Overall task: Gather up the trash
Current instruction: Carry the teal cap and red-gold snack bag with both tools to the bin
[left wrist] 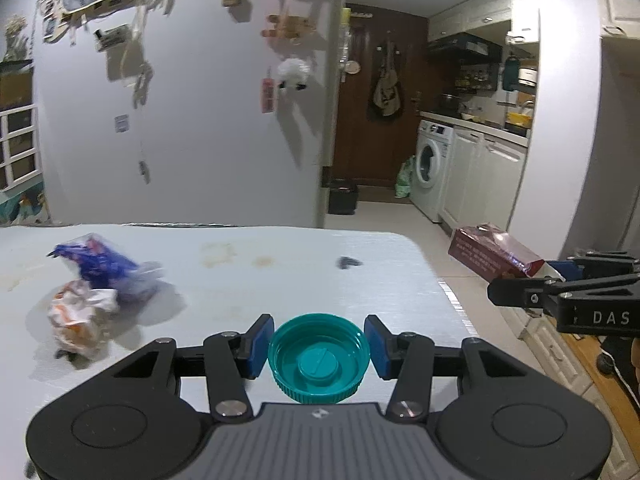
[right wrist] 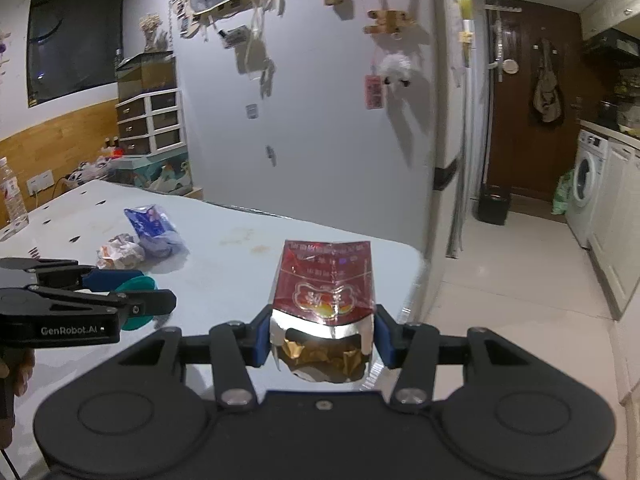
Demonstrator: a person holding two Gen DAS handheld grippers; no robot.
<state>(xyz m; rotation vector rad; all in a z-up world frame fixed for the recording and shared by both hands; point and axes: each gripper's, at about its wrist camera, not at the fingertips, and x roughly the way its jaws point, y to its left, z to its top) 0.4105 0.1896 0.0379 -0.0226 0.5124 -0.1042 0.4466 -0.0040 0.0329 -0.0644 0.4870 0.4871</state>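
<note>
Left wrist view, read from left to right across the table (left wrist: 240,280): a crumpled orange-and-white paper wad (left wrist: 80,316) lies touching a crinkled blue plastic wrapper (left wrist: 108,268), both well to the left of the left gripper (left wrist: 319,346). That gripper pinches a round teal bottle cap (left wrist: 318,358), ribbed on its rim and hollow side up, between its blue pads (left wrist: 258,344) just above the table's pale, stained top. Past the table's rounded right corner, the right gripper (left wrist: 552,268) holds a dark red cigarette pack (left wrist: 494,254) over the tiled floor; white letters "DAS" show on its black arm.

From the right wrist view, the left gripper (right wrist: 140,280) sits at the far left, marked "GenRobot.AI", with the cap (right wrist: 138,284) edge-on in its grip. Behind it lie the wad (right wrist: 120,254) and the wrapper (right wrist: 154,230). The right gripper (right wrist: 322,338) is clamped on the glossy red pack (right wrist: 326,284), whose torn top shows gold foil; its printing is too blurred to read. Beyond the table (right wrist: 220,272) stands a white washing machine (right wrist: 586,184).
</note>
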